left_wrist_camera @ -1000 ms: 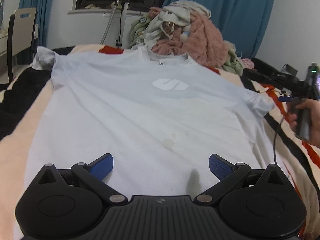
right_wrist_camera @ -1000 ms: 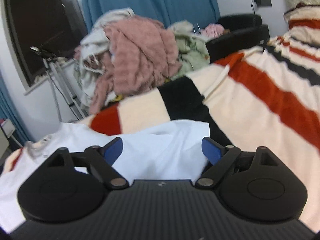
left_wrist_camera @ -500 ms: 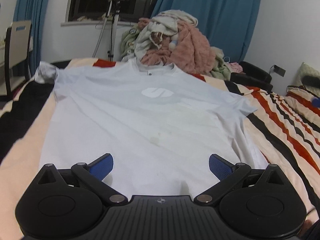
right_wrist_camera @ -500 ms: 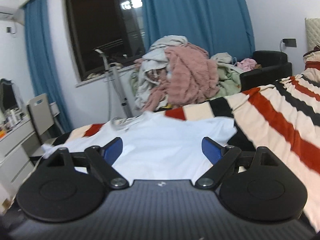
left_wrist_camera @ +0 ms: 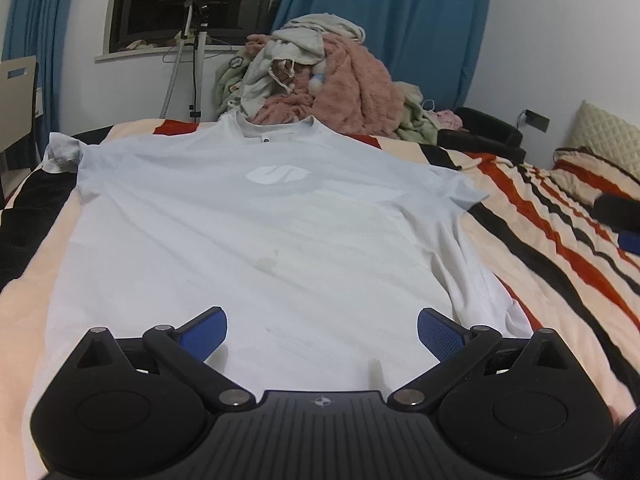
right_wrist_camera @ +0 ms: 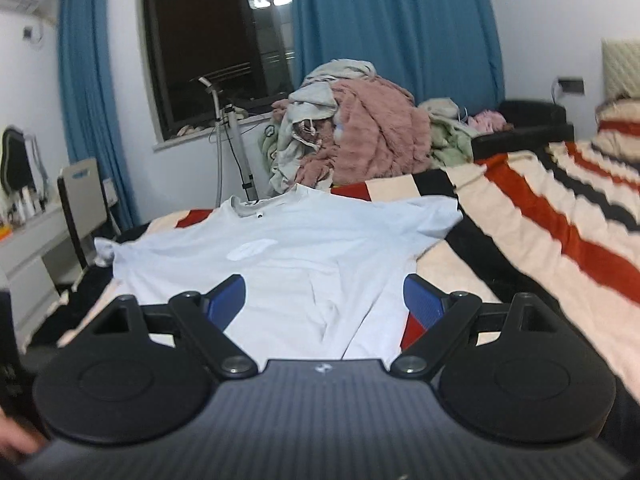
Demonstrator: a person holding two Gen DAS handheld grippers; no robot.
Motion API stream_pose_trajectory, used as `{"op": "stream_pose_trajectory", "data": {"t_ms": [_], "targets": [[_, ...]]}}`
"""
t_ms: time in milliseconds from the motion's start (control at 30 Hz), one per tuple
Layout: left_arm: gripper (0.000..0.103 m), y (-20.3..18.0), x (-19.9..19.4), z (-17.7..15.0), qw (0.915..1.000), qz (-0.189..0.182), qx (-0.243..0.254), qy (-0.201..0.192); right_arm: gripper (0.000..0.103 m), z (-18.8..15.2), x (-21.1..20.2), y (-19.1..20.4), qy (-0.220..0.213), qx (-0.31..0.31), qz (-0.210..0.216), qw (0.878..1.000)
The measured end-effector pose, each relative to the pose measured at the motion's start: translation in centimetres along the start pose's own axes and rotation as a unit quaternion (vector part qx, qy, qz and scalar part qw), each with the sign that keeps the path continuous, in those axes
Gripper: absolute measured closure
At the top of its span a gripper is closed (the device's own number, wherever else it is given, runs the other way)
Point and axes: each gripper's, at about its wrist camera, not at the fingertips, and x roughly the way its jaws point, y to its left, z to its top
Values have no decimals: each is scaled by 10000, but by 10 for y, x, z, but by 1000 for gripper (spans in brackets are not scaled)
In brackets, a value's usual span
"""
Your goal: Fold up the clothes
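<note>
I see the striped red, black and cream blanket (left_wrist_camera: 560, 216) covering the bed across both views, and spread flat on it the pale blue short-sleeved T-shirt (left_wrist_camera: 248, 240), front up with a white logo on the chest, collar toward the top of the frame. In the left wrist view the shirt fills the centre, its hem running under my left gripper (left_wrist_camera: 322, 332) at the bottom. In the right wrist view the shirt (right_wrist_camera: 304, 264) lies centre-left, its lower right corner beneath my right gripper (right_wrist_camera: 324, 300).

Both tongs are spread wide and released, with nothing between their blue pads; I cannot tell whether either one touches the fabric.

Behind the collar, at upper centre, sits a heap of pink, grey and green laundry (left_wrist_camera: 320, 84).

The shirt's hem is hidden by the gripper bodies. Its far left sleeve is bunched at the blanket edge. A dark blurred object (left_wrist_camera: 618, 212) at the right edge of the left view is hard to make out.
</note>
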Motion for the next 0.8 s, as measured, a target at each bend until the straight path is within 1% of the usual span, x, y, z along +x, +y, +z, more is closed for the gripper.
{"op": "stream_pose_trajectory", "data": {"t_ms": [33, 67, 100, 133, 167, 233, 267, 333, 367, 400, 433, 500, 533, 600, 633, 667, 733, 767, 800], "targets": [[2, -2, 1, -2, 10000, -5, 32, 6, 16, 0, -1, -3, -9, 81, 6, 10000], [3, -3, 1, -3, 9999, -92, 44, 26, 16, -1, -2, -5, -18, 162, 11, 9999], [4, -6, 1, -5, 9996, -257, 51, 39, 16, -1, -3, -6, -25, 194, 8, 9998], [4, -9, 2, -6, 9990, -432, 68, 60, 16, 0, -4, -7, -31, 222, 4, 9997], [7, -10, 4, -6, 9979, -640, 83, 100, 16, 0, -5, -8, -37, 250, 0, 9997], [9, -15, 9, -6, 9926, -1198, 23, 215, 16, 3, -9, -8, -161, 144, 44, 9998], [9, -19, 13, -7, 9895, -1411, -46, 298, 16, 5, -12, -8, -278, 51, -8, 9996], [11, -27, 23, -13, 9842, -1695, -141, 493, 16, 8, -17, -9, -421, -64, -97, 9990], [16, -32, 30, -16, 9818, -1794, -128, 607, 16, 10, -19, -10, -466, -72, -116, 9988], [23, -37, 34, -20, 9807, -1824, -99, 694, 16, 10, -19, -12, -464, -11, -114, 9989], [25, -42, 39, -24, 9799, -1833, -58, 786, 16, 10, -18, -15, -460, 53, -110, 9989], [36, -52, 45, -32, 9774, -1899, 34, 923, 16, 9, -16, -19, -382, 164, -95, 9991], [38, -56, 47, -35, 9766, -1936, 83, 931, 16, 8, -14, -19, -317, 196, -95, 9993], [51, -60, 48, -39, 9753, -1998, 159, 928, 16, 7, -14, -19, -282, 237, -10, 9993], [54, -62, 49, -40, 9747, -2026, 182, 927, 16, 7, -14, -18, -287, 253, 48, 9993], [59, -63, 50, -42, 9741, -2054, 205, 926, 16, 6, -15, -17, -297, 251, 91, 9992], [75, -66, 52, -45, 9730, -2092, 202, 953, 16, 6, -16, -15, -318, 227, 154, 9991], [92, -66, 53, -45, 9722, -2123, 179, 970, 16, 6, -16, -14, -328, 203, 174, 9991], [97, -68, 52, -46, 9712, -2168, 167, 969, 16, 6, -17, -14, -337, 200, 177, 9991]]}}
